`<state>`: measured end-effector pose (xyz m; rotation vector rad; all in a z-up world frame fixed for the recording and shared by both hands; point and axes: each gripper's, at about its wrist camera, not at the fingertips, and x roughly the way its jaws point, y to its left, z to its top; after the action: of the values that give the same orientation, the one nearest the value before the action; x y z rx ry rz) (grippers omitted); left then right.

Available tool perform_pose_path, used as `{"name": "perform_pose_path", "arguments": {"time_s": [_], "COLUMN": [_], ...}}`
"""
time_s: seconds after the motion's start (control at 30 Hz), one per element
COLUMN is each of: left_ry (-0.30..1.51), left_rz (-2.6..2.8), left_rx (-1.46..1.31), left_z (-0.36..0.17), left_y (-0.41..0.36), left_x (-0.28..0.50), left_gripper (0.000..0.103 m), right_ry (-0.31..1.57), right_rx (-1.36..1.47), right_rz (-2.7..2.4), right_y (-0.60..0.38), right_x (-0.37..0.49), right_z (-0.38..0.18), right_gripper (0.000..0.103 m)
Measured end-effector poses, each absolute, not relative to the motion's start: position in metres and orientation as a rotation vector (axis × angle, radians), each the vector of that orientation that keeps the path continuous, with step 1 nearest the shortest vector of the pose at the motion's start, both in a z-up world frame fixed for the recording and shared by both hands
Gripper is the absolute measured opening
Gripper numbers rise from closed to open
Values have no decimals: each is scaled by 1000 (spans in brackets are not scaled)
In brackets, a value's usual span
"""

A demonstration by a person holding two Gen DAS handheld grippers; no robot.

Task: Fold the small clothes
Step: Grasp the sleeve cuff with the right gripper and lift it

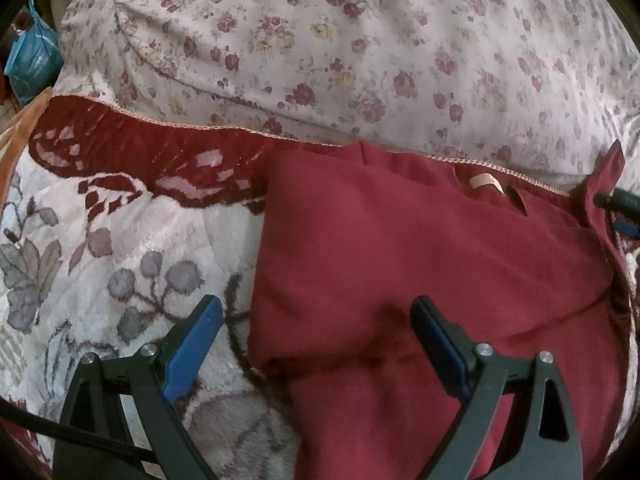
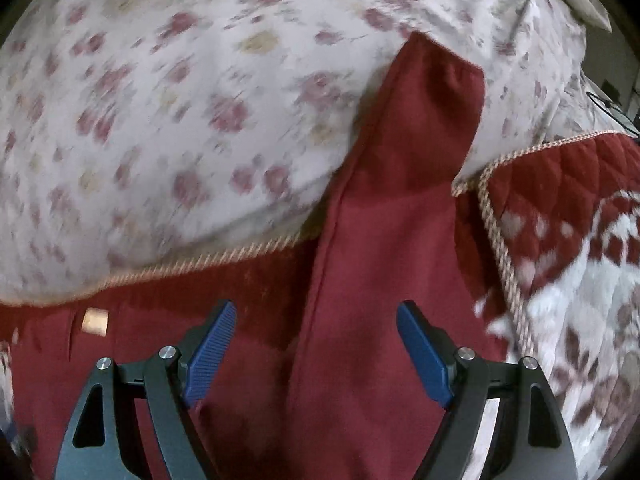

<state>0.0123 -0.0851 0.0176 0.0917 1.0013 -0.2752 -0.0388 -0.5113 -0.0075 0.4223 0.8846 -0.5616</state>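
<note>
A dark red garment (image 1: 420,248) lies flat on a plush flowered blanket (image 1: 120,248), its left side folded in, a beige neck label (image 1: 486,183) near its far edge. My left gripper (image 1: 316,312) hovers open above the garment's left edge, nothing between its blue pads (image 1: 192,348). In the right wrist view a long red sleeve (image 2: 400,184) runs away from me onto the floral sheet. My right gripper (image 2: 316,316) stands open over the sleeve's base, the pads (image 2: 210,356) apart from the cloth. The label (image 2: 95,322) shows at the left there.
A white sheet with red roses (image 1: 360,40) covers the bed beyond the blanket's dark red border and braided trim (image 2: 504,248). A blue bag (image 1: 30,60) sits off the bed at far left. The right gripper's tip (image 1: 616,200) shows at the left wrist view's right edge.
</note>
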Motion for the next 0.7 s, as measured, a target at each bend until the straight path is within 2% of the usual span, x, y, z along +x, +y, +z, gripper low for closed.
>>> {"name": "perform_pose_path", "arguments": {"time_s": [0.4,0.47,0.57,0.7], "left_ry": [984,987,1000,1005], "left_rz": [-294,-291,-284,-278], "left_rx": [107,112,112,108], "left_z": [22,20,17,15], "left_y": [-88,-87,-87,-86], "left_x": [11,12,15,17], "left_gripper": [94,94,94,94], "right_ry": [712,697,680,665], "right_rx": [569,579,610,607], "right_rz": [-635,-629,-625,-604], "right_y": [-607,-616,-625,-635], "right_x": [-26,-19,-15,-9], "right_z": [9,10,10,11], "right_gripper": [86,77,71,69]}}
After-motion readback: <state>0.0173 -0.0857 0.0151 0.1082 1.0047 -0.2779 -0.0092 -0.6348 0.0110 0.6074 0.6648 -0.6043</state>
